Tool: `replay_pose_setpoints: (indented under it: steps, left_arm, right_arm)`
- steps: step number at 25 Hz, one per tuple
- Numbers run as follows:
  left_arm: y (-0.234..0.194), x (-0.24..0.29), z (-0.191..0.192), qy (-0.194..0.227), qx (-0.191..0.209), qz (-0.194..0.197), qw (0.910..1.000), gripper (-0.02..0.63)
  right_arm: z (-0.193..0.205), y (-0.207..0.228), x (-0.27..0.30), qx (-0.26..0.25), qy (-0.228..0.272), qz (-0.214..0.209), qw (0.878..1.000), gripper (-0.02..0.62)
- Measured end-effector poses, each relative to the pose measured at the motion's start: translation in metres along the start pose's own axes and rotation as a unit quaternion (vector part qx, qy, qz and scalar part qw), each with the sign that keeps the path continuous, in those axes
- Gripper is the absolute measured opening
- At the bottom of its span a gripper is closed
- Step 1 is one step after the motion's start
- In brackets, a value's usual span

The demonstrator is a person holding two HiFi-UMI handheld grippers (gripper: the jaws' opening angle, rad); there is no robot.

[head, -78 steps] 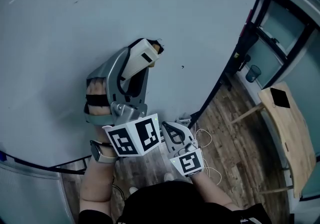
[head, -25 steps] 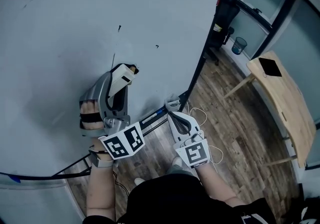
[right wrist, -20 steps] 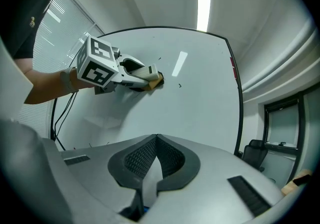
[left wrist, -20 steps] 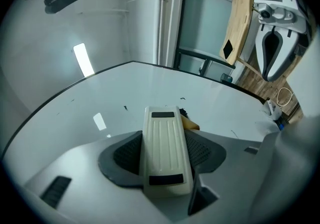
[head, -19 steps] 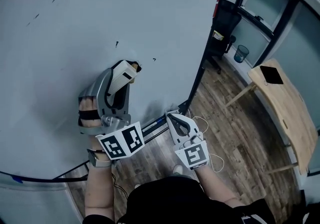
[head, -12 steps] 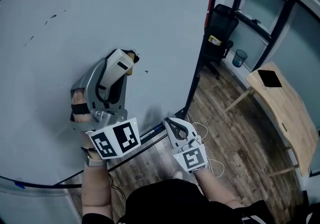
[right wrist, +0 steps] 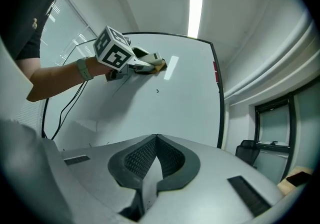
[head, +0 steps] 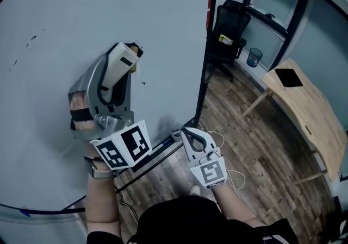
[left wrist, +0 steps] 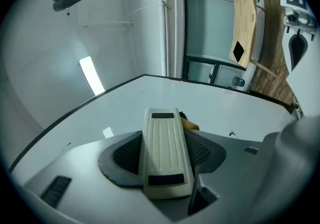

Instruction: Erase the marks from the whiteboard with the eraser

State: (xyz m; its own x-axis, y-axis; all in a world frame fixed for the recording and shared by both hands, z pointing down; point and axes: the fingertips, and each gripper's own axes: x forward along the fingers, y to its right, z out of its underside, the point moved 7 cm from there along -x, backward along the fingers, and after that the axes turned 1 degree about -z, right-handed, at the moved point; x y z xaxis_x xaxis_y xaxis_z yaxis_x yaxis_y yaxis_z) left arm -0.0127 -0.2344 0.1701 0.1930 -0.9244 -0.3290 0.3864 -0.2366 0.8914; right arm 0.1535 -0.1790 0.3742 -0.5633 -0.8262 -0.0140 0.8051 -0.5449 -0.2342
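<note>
In the head view, the left gripper [head: 129, 52] was raised against the whiteboard [head: 60, 14], its jaws clamped on the cream eraser [head: 119, 65], whose far end lay at the board's face. A small dark mark [head: 143, 82] sat just beside and below the eraser, and a few more faint marks [head: 30, 38] lay well apart toward the board's left. The right gripper [head: 184, 131] hung low near the board's bottom corner, over the wooden floor [head: 255, 145]. A black chair [head: 227, 25] and a small bin [head: 253, 57] stood beyond the board's right edge, with a wooden surface [head: 307, 118] farther right. In the left gripper view, the eraser ran lengthwise between the two dark pads [left wrist: 126, 152], which pressed on its sides; an orange and black edge showed past its tip where it met the board. A short mark lay on the board to the right. In the right gripper view, the right gripper's jaws were closed on each other with nothing between them, pointing up toward the whiteboard. There the left gripper and its marker cube [right wrist: 114, 48] showed high on the board with the eraser held against it, a lone mark just below.
</note>
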Motion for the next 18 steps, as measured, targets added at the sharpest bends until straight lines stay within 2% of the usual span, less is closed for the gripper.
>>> replay_pose_setpoints:
  steps: [3,8,13,18]
  left_arm:
    - [0.013,0.010,-0.009,0.007,0.014,0.001,0.9999,0.264]
    - [0.062,0.023,-0.017,0.014,0.050,0.040,0.9979,0.264]
    - [0.105,0.021,-0.031,0.015,0.068,0.055,0.9961,0.264]
    - [0.141,0.012,-0.023,0.016,0.090,0.079,0.9927,0.264]
  right_arm:
    - [0.006,0.012,-0.006,-0.009,-0.016,0.007,1.000,0.026]
    - [0.021,0.021,-0.010,-0.012,-0.031,0.021,0.999,0.026]
    - [0.032,0.033,-0.025,-0.005,-0.043,0.026,0.999,0.026]
    - [0.040,0.035,-0.026,0.006,-0.055,0.033,0.998,0.026]
